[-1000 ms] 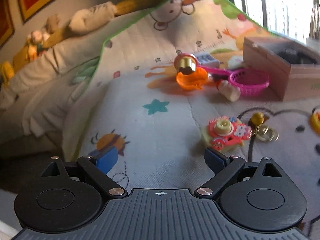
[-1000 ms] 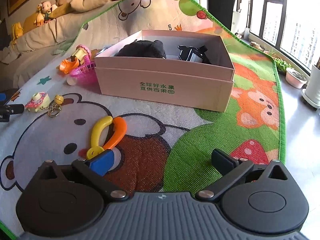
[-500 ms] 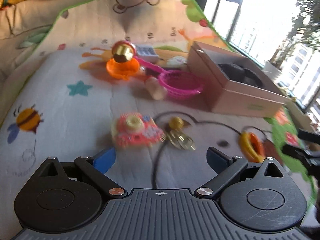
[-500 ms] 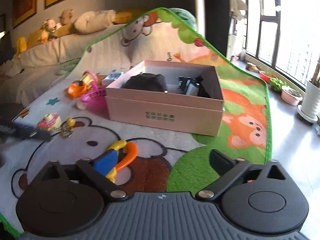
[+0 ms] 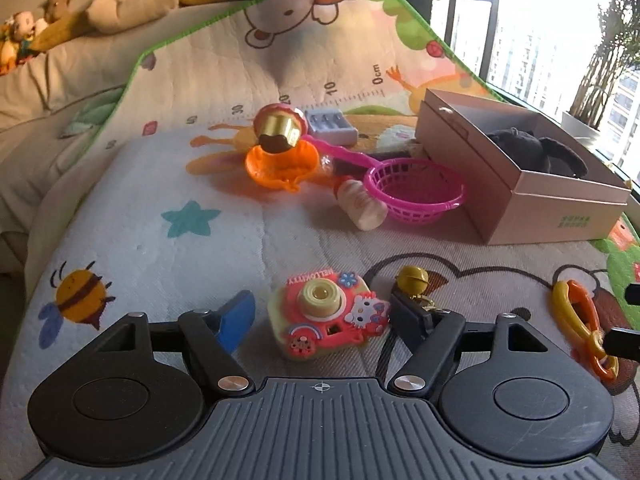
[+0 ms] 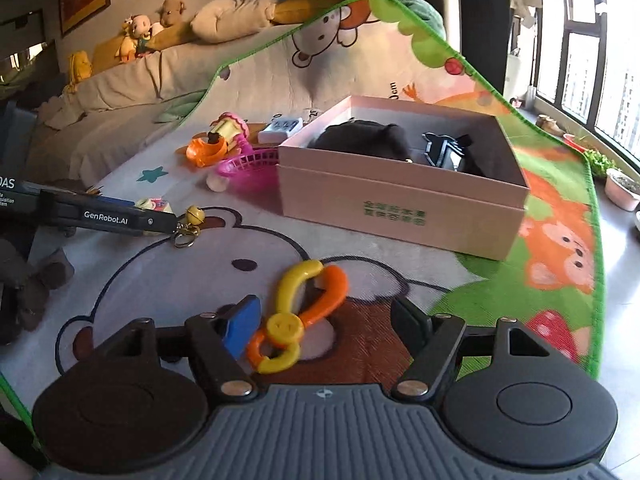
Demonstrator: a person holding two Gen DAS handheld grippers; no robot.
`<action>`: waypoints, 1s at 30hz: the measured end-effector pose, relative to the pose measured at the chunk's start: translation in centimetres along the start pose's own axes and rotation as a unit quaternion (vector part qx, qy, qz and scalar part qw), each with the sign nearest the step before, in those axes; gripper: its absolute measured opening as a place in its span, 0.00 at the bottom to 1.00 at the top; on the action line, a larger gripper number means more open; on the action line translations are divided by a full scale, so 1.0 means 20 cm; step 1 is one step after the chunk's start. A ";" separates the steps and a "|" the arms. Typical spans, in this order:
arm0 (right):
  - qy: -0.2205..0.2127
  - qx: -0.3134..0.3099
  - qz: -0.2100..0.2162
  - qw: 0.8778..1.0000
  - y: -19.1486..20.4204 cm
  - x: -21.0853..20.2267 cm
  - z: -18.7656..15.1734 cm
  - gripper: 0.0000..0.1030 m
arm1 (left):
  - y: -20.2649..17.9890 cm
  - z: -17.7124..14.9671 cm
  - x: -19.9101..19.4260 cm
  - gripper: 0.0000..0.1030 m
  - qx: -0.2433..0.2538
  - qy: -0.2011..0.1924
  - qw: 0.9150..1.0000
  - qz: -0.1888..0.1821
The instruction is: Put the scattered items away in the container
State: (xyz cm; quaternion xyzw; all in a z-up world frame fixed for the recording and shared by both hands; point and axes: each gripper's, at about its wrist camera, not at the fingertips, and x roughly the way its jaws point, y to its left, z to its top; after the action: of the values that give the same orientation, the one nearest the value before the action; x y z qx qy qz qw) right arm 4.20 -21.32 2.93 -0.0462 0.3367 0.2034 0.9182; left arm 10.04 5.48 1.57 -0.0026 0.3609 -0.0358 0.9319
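A pink toy camera lies on the play mat between the open fingers of my left gripper, with a gold bell keychain by the right finger. Yellow and orange toy scissors lie between the open fingers of my right gripper, close to the blue left pad. The pink cardboard box stands behind and holds dark items; it also shows in the left wrist view. The left gripper shows in the right wrist view over the camera.
A magenta basket, a small bottle, an orange toy with a gold cup and a grey battery holder lie left of the box. Plush toys line the sofa. Plant pots stand by the window.
My left gripper has swung right and come down around the toy camera. My right gripper has moved forward and left so the toy scissors now lie between its fingers.
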 end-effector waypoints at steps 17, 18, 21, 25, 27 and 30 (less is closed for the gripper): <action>0.017 -0.045 -0.005 0.999 0.13 0.14 0.04 0.42 | 0.03 -0.01 -0.01 0.77 -0.002 0.000 1.000 -0.011; 0.018 -0.044 -0.005 0.999 0.13 0.13 0.04 0.42 | 0.03 -0.01 0.00 0.76 0.002 -0.002 1.000 -0.009; 0.014 -0.038 -0.008 0.999 0.11 0.10 0.03 0.42 | 0.03 0.00 0.00 0.67 0.007 -0.008 1.000 -0.010; -0.001 -0.021 -0.013 1.000 0.06 0.03 0.04 0.42 | 0.02 -0.02 -0.04 0.67 0.020 -0.012 1.000 -0.017; -0.009 -0.015 -0.018 1.000 0.05 -0.01 0.04 0.42 | -0.01 -0.03 -0.09 0.67 0.031 -0.021 0.999 -0.025; -0.022 -0.013 -0.026 0.999 0.03 -0.09 0.03 0.42 | -0.09 -0.03 -0.21 0.67 0.049 -0.041 0.997 -0.050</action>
State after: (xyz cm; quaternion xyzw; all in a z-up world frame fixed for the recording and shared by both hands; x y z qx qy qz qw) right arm 3.13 -21.32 4.64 -0.0620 0.3126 0.1851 0.9296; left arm 6.43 4.00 3.98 0.0231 0.3200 -0.0999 0.9418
